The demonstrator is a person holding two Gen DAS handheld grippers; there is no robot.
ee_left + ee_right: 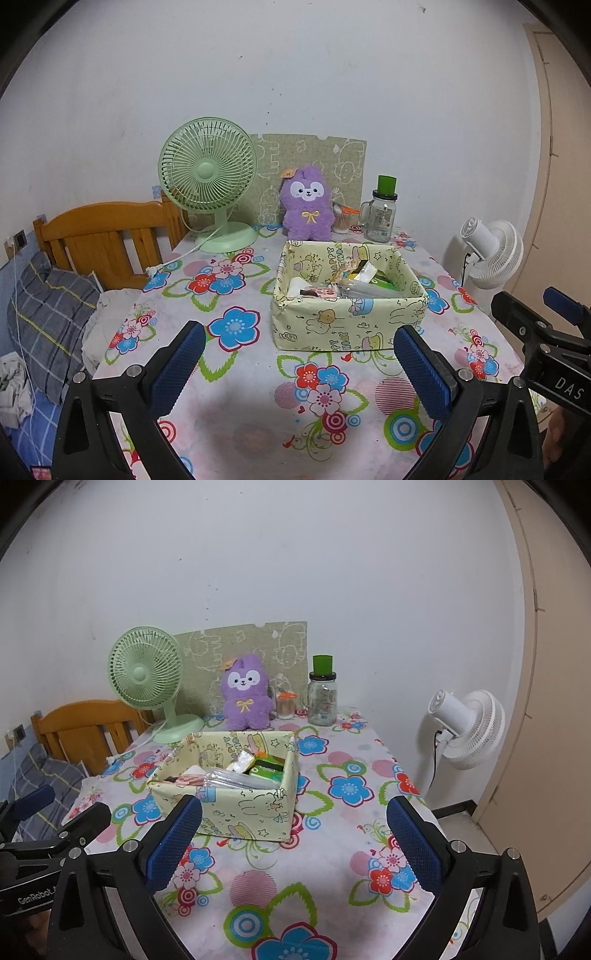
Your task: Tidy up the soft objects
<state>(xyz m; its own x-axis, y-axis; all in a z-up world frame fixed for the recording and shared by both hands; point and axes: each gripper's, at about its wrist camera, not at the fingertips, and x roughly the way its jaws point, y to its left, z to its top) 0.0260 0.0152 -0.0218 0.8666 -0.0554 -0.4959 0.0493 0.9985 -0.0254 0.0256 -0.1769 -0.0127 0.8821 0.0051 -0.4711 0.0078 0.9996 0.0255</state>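
A purple plush toy (306, 207) (245, 694) sits upright at the back of the flowered table, against a patterned board. In front of it stands a pale yellow cartoon-print box (347, 325) (236, 808) with several small packets inside. My left gripper (295, 365) hovers open over the table's near part, nothing between its blue pads. My right gripper (293, 838) is also open and empty, just right of the box's front. Each gripper shows at the edge of the other's view.
A green desk fan (208, 184) (147, 679) stands back left, its cord trailing off the table. A glass jar with a green lid (380, 214) (323, 698) and a small container of sticks (286, 703) stand back right. A white floor fan (467, 729) is right of the table, a bed (48, 306) left.
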